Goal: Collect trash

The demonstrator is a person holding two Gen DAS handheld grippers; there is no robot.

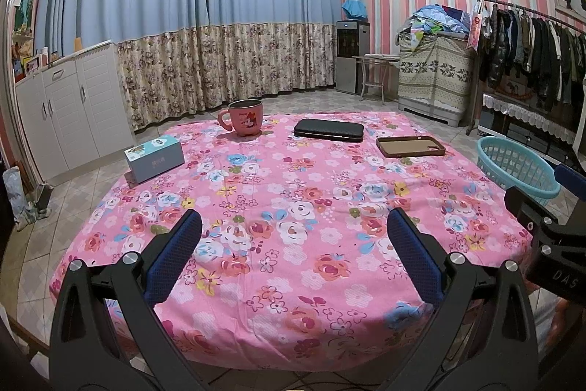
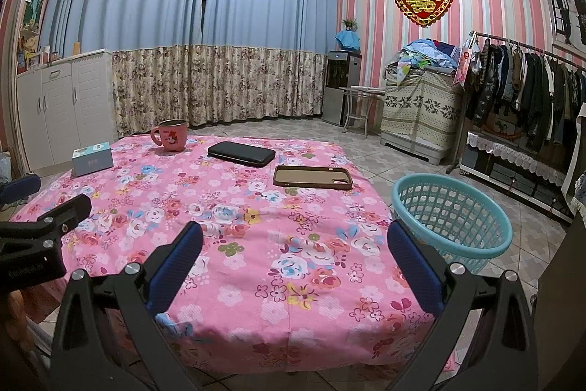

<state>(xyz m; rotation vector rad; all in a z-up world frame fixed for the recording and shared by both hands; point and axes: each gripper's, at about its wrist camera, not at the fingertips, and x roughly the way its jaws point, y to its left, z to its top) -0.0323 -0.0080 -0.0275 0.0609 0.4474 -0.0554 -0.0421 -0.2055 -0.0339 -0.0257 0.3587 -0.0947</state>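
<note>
We face a table [image 1: 278, 266] under a pink floral cloth; it fills the middle of both views. Off its edge at 3 o'clock a teal basket [image 2: 452, 220] stands on the tiled floor, upright, its inside not readable from here.

On the cloth, all toward the far side:
- black wallet-like case [image 1: 329, 130] at 12 o'clock, lying flat
- brown phone case [image 1: 410, 146] at 1 o'clock, just beside the black one, not touching it, open face up
- pale blue box [image 1: 154, 159] at 10 o'clock, near the left edge
- pink mug [image 1: 242, 122] at 11 o'clock, upright, handle to the left

We see no loose scrap or wrapper that we can pick out among the printed flowers; which item counts as trash we cannot tell.

Left gripper [image 1: 293, 240]: jaws released, wide apart, blue pads bare, only cloth between them. It hangs over the near edge at 6 o'clock.

Right gripper [image 2: 295, 244]: jaws likewise released and holding nothing, over the near right part of the table, the basket just past its right finger. Each gripper shows in the other's view at the frame edge.
</note>
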